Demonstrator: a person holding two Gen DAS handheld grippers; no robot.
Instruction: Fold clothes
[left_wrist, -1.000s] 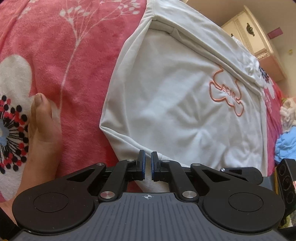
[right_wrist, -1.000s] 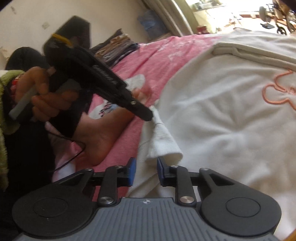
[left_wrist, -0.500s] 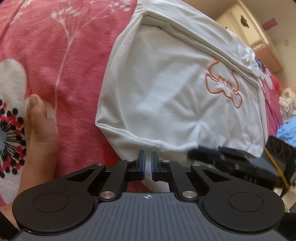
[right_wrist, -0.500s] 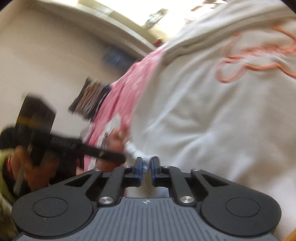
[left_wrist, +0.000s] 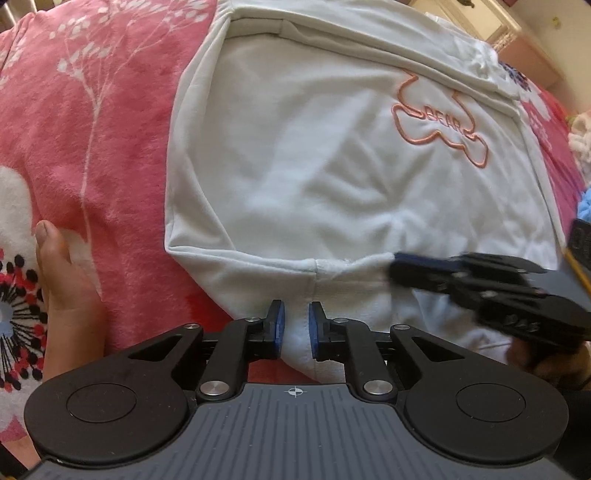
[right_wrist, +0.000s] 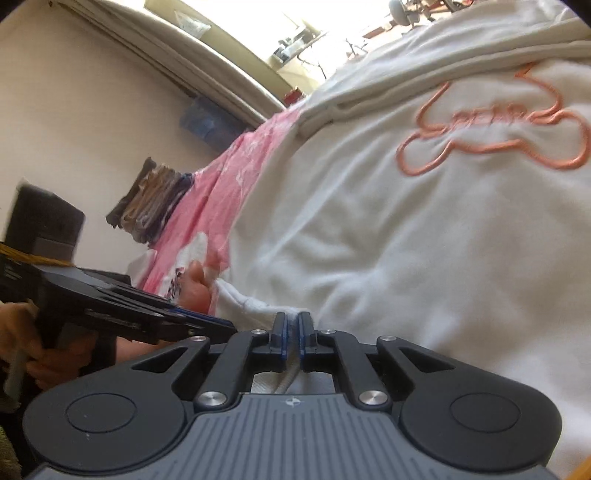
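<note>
A white sweatshirt (left_wrist: 314, 166) with an orange bear outline (left_wrist: 439, 122) lies spread on a pink flowered blanket (left_wrist: 92, 129). My left gripper (left_wrist: 294, 326) points down at the near hem. Its jaws are opening, with the hem fabric in the gap between the blue pads. My right gripper (right_wrist: 292, 332) is shut on a fold of the same hem, a little to the right. In the left wrist view the right gripper (left_wrist: 397, 264) bites the hem edge. The right wrist view shows the sweatshirt (right_wrist: 406, 240) and the left gripper (right_wrist: 225, 325) close beside mine.
A person's bare foot (left_wrist: 55, 277) rests on the blanket left of the sweatshirt. A stack of folded clothes (right_wrist: 155, 199) sits at the blanket's far edge by the wall. A cream cabinet (left_wrist: 480, 18) and blue cloth (left_wrist: 585, 206) lie to the right.
The right gripper came in from the right and closed on the hem. The left gripper's pads, shut before, have parted a little. The lifted hem corner has come down.
</note>
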